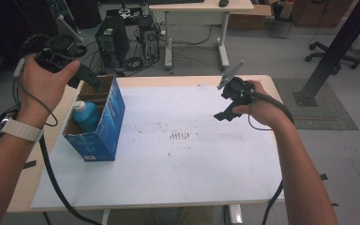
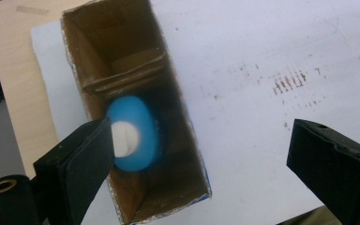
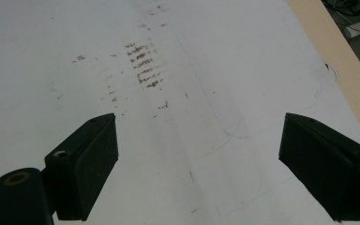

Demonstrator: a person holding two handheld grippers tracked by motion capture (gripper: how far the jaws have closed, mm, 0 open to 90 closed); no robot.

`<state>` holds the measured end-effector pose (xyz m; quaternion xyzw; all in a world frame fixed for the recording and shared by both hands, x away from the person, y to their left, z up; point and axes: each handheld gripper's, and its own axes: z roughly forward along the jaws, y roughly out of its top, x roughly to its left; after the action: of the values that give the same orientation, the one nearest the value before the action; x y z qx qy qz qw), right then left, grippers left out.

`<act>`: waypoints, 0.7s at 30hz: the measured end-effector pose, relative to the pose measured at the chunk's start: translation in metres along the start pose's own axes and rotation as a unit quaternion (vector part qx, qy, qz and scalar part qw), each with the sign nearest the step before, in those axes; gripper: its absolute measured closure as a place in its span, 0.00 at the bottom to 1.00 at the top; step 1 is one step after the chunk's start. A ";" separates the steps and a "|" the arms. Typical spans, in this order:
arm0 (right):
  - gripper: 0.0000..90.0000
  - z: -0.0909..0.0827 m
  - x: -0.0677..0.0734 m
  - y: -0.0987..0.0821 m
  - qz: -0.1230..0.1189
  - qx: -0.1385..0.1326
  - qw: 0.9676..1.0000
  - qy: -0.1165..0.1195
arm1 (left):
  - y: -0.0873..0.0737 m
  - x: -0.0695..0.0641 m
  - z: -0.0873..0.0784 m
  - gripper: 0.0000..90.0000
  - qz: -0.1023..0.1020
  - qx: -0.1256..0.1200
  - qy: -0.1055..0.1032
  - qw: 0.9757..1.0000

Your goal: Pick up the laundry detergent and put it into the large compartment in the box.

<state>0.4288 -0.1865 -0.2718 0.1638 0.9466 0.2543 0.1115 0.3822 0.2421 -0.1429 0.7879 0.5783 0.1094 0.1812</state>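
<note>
Blue bottle point(image 2: 133, 136) upright in open blue carton point(image 1: 114, 117); we hold left gripper point(image 2: 199, 159) above, right gripper point(image 3: 199, 164) over white sheet point(image 3: 192, 93), both jaws spread

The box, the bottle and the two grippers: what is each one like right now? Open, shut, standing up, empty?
Blue box: standing on the table, top open, divider inside.
Blue bottle: upright inside the box, white cap on.
Left gripper: open, holding nothing, above the box.
Right gripper: open, holding nothing, over the white sheet.
White sheet: lying flat, marked with brown smudges.
</note>
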 end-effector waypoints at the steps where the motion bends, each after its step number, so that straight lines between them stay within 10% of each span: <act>1: 0.13 0.000 0.000 0.000 -0.001 0.000 1.000 0.000 | 0.000 -0.001 0.000 0.09 0.002 -0.001 0.000 1.000; 11: 0.13 0.002 0.002 0.000 0.000 0.002 1.000 0.001 | -0.003 -0.022 -0.003 0.09 0.055 -0.002 -0.003 0.999; 21: 0.13 0.001 0.003 0.001 -0.001 0.003 1.000 0.002 | -0.006 -0.047 0.003 0.09 0.124 0.008 -0.021 0.992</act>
<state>0.4268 -0.1843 -0.2726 0.1630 0.9476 0.2520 0.1094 0.3637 0.1984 -0.1464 0.8573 0.4728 0.1097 0.1715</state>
